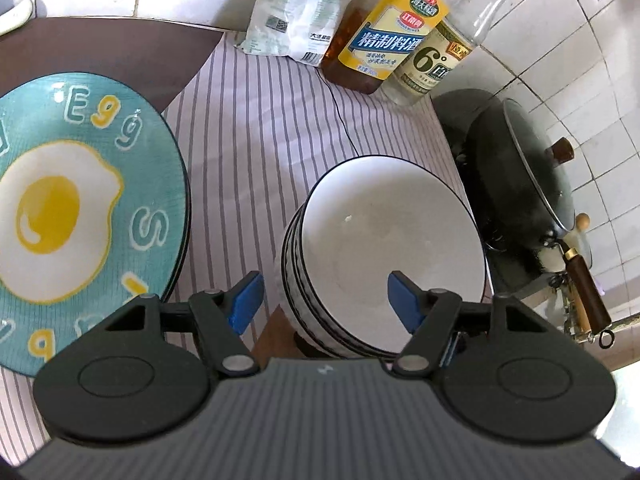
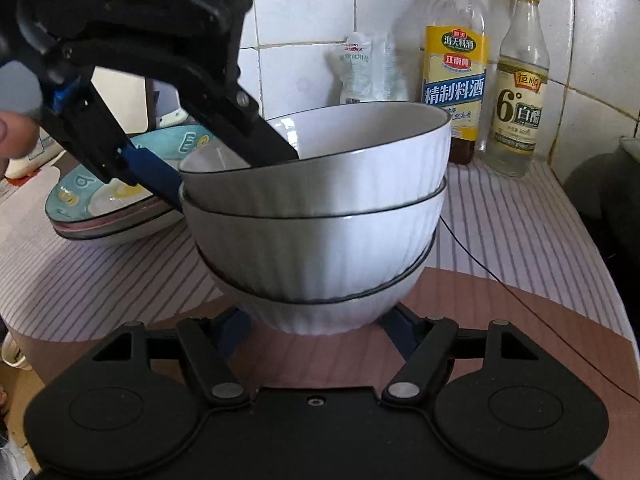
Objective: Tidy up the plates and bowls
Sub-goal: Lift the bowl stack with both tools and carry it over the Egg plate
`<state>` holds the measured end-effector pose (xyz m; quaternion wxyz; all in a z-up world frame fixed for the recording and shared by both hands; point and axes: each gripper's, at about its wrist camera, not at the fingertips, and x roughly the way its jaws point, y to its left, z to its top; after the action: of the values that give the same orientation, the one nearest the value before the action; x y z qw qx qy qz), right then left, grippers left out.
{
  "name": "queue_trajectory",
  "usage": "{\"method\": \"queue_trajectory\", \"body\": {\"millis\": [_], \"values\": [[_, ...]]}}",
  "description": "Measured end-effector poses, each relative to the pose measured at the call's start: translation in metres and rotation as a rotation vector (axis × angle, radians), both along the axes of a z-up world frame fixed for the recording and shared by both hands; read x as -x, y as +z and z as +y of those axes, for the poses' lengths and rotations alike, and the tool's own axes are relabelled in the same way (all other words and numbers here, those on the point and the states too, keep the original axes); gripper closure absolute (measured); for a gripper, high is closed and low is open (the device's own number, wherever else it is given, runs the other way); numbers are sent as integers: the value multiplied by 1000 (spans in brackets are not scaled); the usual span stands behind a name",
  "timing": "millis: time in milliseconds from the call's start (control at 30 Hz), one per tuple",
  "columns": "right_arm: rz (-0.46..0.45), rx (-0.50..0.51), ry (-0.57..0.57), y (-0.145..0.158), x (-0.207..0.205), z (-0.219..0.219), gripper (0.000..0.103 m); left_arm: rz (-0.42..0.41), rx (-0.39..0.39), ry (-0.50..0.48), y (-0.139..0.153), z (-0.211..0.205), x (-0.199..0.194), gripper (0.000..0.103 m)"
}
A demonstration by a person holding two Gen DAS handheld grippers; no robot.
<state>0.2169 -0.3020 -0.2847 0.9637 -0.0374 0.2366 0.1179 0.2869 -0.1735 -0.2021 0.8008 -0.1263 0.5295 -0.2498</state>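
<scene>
Three white ribbed bowls with dark rims stand stacked (image 2: 320,216) on the brown table; the left wrist view looks into the top bowl (image 1: 384,248). My left gripper (image 1: 326,300) is open and straddles that bowl's left rim, one blue finger (image 1: 404,300) inside and the other outside. The right wrist view shows the same left gripper (image 2: 236,176) coming in from the upper left. My right gripper (image 2: 318,332) is open, low at the stack's foot, its fingertips partly hidden behind the bottom bowl. A teal egg-print plate (image 1: 80,208) tops a plate stack (image 2: 116,216) to the left.
A striped cloth (image 1: 260,120) covers the counter. Against the tiled wall stand a cooking-wine bottle (image 2: 456,80), a vinegar bottle (image 2: 518,96) and a white bag (image 1: 296,8). A lidded black wok (image 1: 532,192) sits right of the bowls. A thin black cable (image 1: 340,112) crosses the cloth.
</scene>
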Motion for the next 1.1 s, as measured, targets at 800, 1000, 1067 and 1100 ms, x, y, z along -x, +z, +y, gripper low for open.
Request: {"method": "queue_trajectory", "body": {"millis": [800, 1000, 1067, 1100], "values": [[-63, -9, 15, -3, -4, 4, 12, -66, -98, -34, -9, -6, 12, 67], [-75, -3, 48, 7, 7, 12, 12, -62, -108, -12, 10, 7, 23, 67], [-84, 5, 57, 15, 12, 17, 12, -61, -108, -9, 20, 13, 26, 67], [-88, 7, 65, 20, 15, 21, 12, -66, -112, -8, 27, 17, 29, 67]]}}
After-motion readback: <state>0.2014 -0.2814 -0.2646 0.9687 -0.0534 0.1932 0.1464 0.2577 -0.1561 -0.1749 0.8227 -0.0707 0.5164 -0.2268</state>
